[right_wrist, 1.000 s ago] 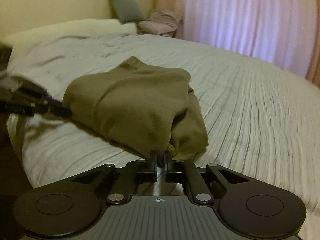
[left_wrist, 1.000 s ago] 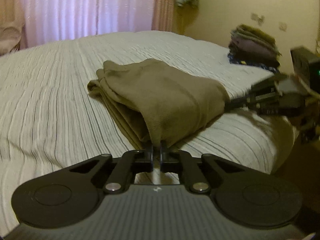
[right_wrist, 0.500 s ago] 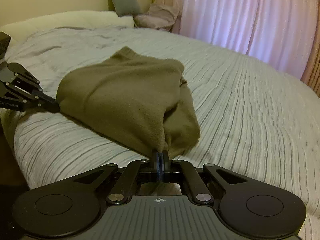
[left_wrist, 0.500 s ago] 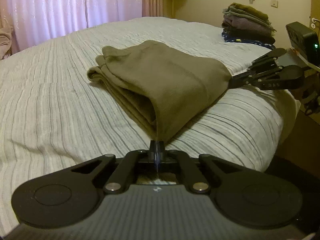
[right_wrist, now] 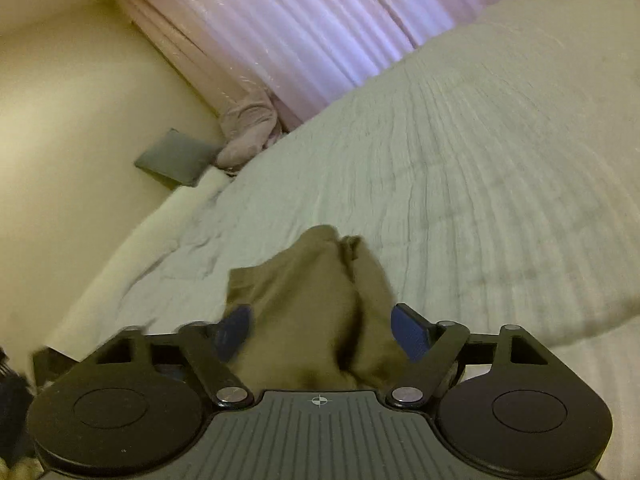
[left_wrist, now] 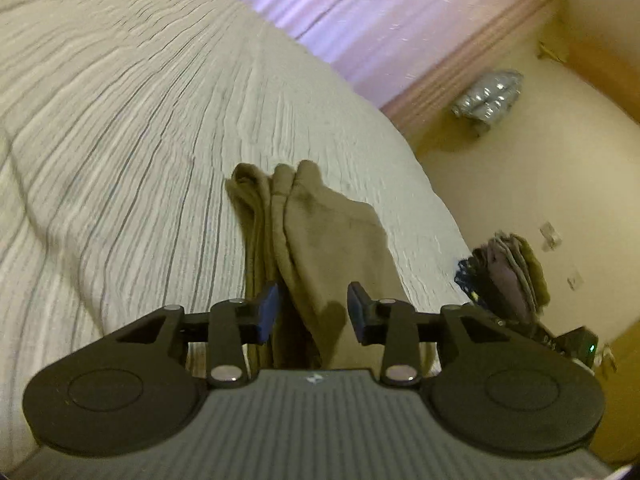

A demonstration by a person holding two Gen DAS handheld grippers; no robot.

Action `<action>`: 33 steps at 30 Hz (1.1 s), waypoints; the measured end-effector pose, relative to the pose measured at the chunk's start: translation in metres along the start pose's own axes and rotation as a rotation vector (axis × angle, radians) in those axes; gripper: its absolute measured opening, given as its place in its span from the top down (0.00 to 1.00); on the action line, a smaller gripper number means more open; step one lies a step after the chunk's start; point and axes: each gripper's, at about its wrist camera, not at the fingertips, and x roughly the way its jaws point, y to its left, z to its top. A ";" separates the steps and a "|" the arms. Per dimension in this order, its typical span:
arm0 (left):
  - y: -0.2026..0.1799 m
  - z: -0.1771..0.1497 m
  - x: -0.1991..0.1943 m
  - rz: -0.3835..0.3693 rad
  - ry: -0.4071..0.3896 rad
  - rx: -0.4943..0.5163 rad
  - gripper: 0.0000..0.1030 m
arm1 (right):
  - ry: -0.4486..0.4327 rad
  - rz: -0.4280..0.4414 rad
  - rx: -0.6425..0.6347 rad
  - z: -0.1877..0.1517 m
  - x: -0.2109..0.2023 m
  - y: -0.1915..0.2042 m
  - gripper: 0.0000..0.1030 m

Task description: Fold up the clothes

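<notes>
An olive-brown folded garment (left_wrist: 320,240) lies on the striped bedspread (left_wrist: 120,140), near the bed's edge. My left gripper (left_wrist: 313,312) is open, its blue-padded fingers (left_wrist: 267,307) spread over the garment's near end, holding nothing. In the right wrist view the same garment (right_wrist: 304,300) lies between and under the open fingers (right_wrist: 410,334) of my right gripper (right_wrist: 322,330), which is empty too. Both views are tilted and somewhat blurred.
A stack of folded clothes (left_wrist: 512,276) stands beyond the bed's corner at right. Pink curtains (left_wrist: 380,12) hang behind the bed. A grey cushion (right_wrist: 176,158) and a pink bundle (right_wrist: 248,128) lie at the head of the bed by the wall.
Both grippers were shut on the garment's corners; now both are open and have let it go. Both cameras have tilted and look steeply down over the garment.
</notes>
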 end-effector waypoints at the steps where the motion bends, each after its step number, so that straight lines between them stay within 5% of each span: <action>1: 0.001 0.001 0.003 -0.011 0.003 -0.018 0.69 | 0.017 -0.007 0.022 0.002 0.008 -0.001 0.34; 2: 0.002 0.002 0.007 -0.016 0.006 -0.034 0.70 | 0.035 -0.013 0.035 0.004 0.015 -0.002 0.55; 4: 0.004 0.004 0.015 -0.016 0.010 -0.041 0.73 | 0.074 -0.048 0.076 0.005 0.029 -0.007 0.59; 6: 0.006 0.006 0.021 -0.017 0.008 -0.034 0.97 | 0.093 -0.051 0.087 0.005 0.040 -0.012 0.60; 7: 0.005 0.006 0.022 -0.013 -0.006 -0.013 0.97 | 0.094 -0.044 0.088 0.005 0.043 -0.014 0.91; 8: 0.004 0.005 0.022 -0.008 -0.022 0.010 0.98 | 0.091 -0.037 0.086 0.005 0.045 -0.015 0.96; 13: 0.004 -0.003 0.022 0.024 -0.061 0.122 0.97 | 0.029 -0.086 -0.024 0.002 0.042 -0.008 0.97; 20: -0.010 -0.003 0.020 0.053 -0.018 0.211 0.93 | 0.067 -0.103 -0.067 -0.007 0.044 -0.007 0.93; 21: -0.009 0.003 0.017 0.037 -0.024 0.187 0.88 | 0.084 -0.094 -0.074 -0.004 0.043 -0.004 0.80; 22: -0.008 0.008 0.013 0.021 -0.031 0.162 0.83 | 0.088 -0.081 -0.074 0.000 0.041 -0.003 0.52; 23: -0.006 0.015 0.009 0.010 -0.047 0.137 0.72 | 0.066 -0.059 -0.069 0.005 0.036 -0.003 0.34; 30: -0.007 0.056 0.039 0.060 -0.061 0.133 0.68 | 0.051 0.011 -0.023 0.045 0.062 -0.005 0.35; 33: -0.008 0.060 0.054 0.073 -0.058 0.177 0.72 | 0.082 0.022 -0.019 0.056 0.088 -0.005 0.55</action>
